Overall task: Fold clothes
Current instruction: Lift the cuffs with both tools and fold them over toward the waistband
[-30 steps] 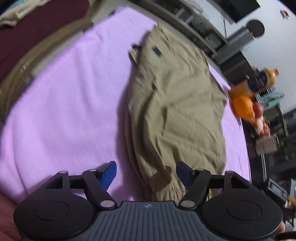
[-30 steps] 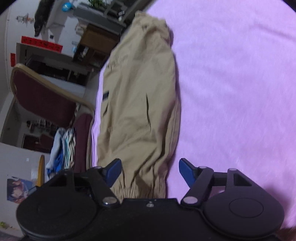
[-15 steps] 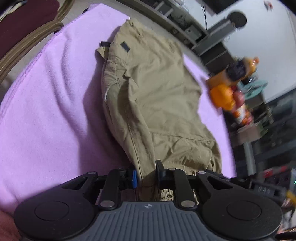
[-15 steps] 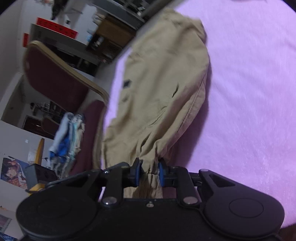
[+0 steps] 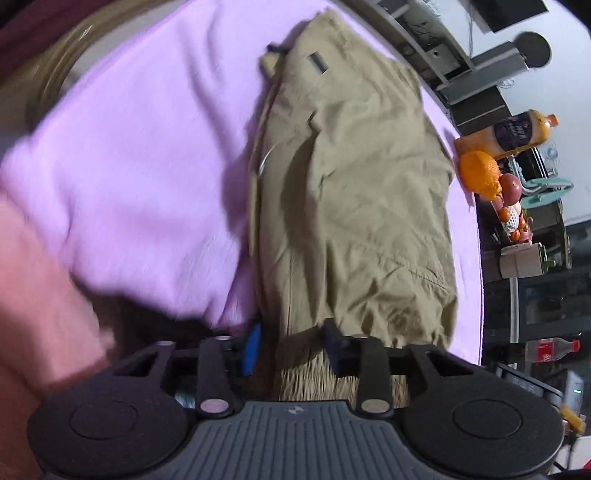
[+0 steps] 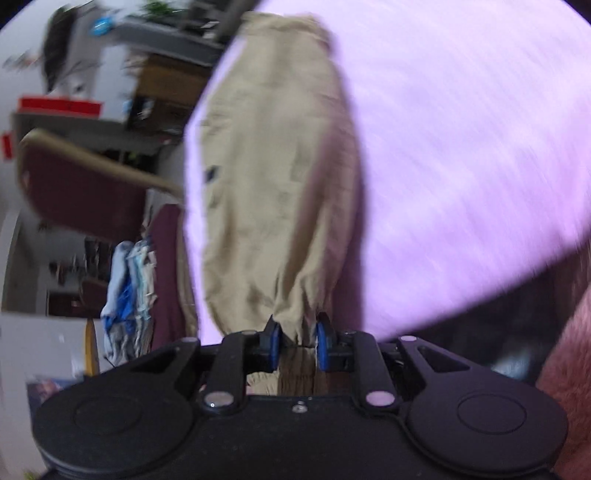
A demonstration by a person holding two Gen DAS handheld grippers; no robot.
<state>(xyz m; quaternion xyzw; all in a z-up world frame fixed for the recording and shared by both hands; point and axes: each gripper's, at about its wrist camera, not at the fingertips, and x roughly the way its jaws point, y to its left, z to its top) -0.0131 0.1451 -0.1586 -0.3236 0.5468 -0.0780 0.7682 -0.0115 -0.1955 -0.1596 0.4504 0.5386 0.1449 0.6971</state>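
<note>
Left side: the left gripper (image 5: 291,345) has its jaws drawn in on the gathered elastic cuff (image 5: 314,373) of the khaki trousers (image 5: 351,192). The fabric bunches between the blue pads, so the hold appears firm, though the jaws stand wider here than on the other side. To its left lies the lilac blanket (image 5: 140,155), rumpled and blurred, which serves as the folding surface.

Centre: the trousers lie lengthwise on the blanket, legs stacked one over the other, with the waistband (image 5: 332,33) at the far end and a small dark label (image 5: 318,62) near it. The near end is raised off the blanket at the cuffs. In my judgement both cuffs are gripped so the hem end can be carried over toward the waistband in one fold.

Right side: the right gripper (image 6: 295,341) is clamped on the cuff (image 6: 297,325), jaws close together with cloth pinched between them. This view is motion-blurred, so finer detail cannot be confirmed. A maroon chair (image 6: 85,192) stands off the blanket edge. An orange juice bottle (image 5: 509,134) and fruit (image 5: 480,173) sit beyond the opposite edge, well apart from the garment.

Risk noted: uneven lift could skew the stacked legs.
</note>
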